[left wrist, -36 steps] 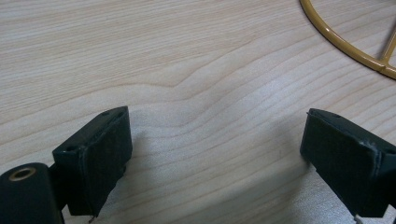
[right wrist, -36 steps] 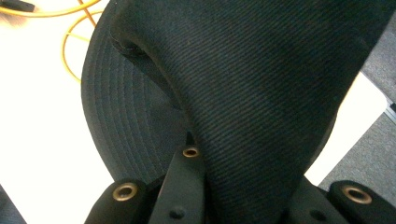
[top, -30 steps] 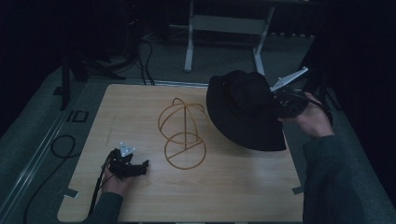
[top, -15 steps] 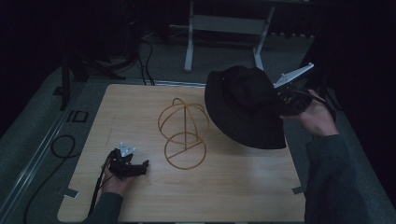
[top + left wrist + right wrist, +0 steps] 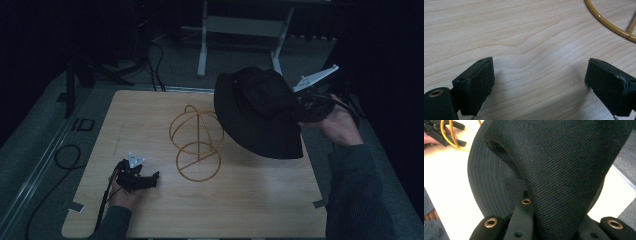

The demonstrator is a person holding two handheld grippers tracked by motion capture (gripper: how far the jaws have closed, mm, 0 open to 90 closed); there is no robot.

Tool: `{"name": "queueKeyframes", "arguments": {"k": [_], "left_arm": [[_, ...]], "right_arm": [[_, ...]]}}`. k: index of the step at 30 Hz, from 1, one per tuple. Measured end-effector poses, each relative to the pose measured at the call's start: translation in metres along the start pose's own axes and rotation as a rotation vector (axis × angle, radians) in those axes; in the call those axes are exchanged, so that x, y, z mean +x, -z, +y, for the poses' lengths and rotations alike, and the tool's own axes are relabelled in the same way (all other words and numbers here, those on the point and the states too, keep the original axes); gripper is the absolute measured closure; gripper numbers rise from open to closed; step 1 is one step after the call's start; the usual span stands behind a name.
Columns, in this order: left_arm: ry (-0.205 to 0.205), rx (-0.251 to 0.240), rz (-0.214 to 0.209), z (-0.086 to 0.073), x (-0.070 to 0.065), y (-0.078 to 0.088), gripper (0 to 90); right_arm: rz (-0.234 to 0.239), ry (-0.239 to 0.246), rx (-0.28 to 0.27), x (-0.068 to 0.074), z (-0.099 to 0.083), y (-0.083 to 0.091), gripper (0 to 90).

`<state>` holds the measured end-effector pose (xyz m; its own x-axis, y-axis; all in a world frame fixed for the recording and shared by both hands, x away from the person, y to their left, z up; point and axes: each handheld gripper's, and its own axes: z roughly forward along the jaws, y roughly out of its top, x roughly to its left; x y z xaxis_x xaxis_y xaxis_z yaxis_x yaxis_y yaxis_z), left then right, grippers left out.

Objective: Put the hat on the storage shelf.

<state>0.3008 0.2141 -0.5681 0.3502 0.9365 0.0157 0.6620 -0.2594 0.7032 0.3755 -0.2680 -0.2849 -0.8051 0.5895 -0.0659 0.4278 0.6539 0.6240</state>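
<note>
Over the table's right half: black hat [image 5: 260, 112], lifted clear of the wooden table [image 5: 150, 115], tilted, brim hanging toward the person's side.
Right gripper [image 5: 300, 107]: pressed together on the hat's crown fabric; in the right gripper view the cloth [image 5: 564, 170] bunches between the black jaws, stitched brim spreading to the left.
Right hand [image 5: 340, 125]: wrapped round the gripper body at the table's right edge, grey three-cornered plate tipped upward above it.
Hat against stand: brim edge just beside the wire hat stand [image 5: 196, 142], whether touching cannot be told.
Wire hat stand: golden, upright near the table's middle, ring base flat on the wood, rounded loops on top bare.
Left gripper [image 5: 145, 180]: resting low on the table at the front left, jaws spread wide with bare wood between them, pointing toward the stand's base ring [image 5: 609, 23].
Left hand [image 5: 122, 192]: behind the gripper, cable trailing off the table's front.
</note>
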Motion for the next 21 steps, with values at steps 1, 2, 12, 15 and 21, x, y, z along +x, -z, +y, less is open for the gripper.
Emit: {"name": "queueKeyframes", "arguments": {"k": [1, 2, 12, 15, 21], "left_arm": [[0.000, 0.000, 0.000, 0.000, 0.000, 0.000, 9.4], [0.002, -0.001, 0.000, 0.000, 0.000, 0.000, 9.4], [0.002, -0.001, 0.000, 0.000, 0.000, 0.000, 9.4], [0.001, 0.000, 0.000, 0.000, 0.000, 0.000, 9.4], [-0.001, 0.001, 0.000, 0.000, 0.000, 0.000, 9.5]], "right_arm": [[0.001, 0.000, -0.001, 0.001, 0.001, 0.001, 87.9], [0.002, 0.003, -0.006, 0.002, 0.002, 0.001, 87.9], [0.030, 0.022, -0.034, 0.008, 0.010, 0.005, 87.9], [0.040, 0.034, -0.041, 0.012, 0.014, 0.006, 87.9], [0.067, 0.068, -0.064, 0.020, 0.025, 0.008, 87.9]]}}
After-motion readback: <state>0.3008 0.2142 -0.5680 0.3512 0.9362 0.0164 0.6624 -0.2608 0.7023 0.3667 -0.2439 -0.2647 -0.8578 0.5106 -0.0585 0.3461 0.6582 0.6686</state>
